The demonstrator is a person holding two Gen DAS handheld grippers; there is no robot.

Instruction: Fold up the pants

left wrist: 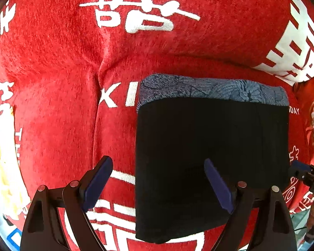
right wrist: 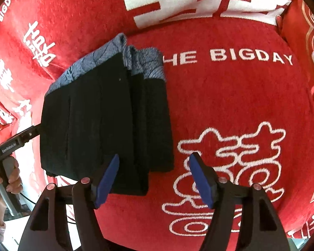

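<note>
- Your left gripper (left wrist: 158, 183) has its fingers (left wrist: 98, 181) wide apart, clamped on nothing; one finger sits over the red cover (left wrist: 52, 96), the other over the near part of the pants (left wrist: 211, 146)
- Your right gripper (right wrist: 153, 177) has its fingers (right wrist: 106, 179) apart too, empty, straddling the pants' near right corner
- The pants lie folded into a black block with a blue-grey patterned band at the far edge, flat on the red cover printed with white characters
- Your left hand (right wrist: 11, 175) shows at the right-wrist view's left edge, gripping the handle

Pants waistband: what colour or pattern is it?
Grey-blue with a fine dark line print, on the black pants; the waistband shows best in the left wrist view.
</note>
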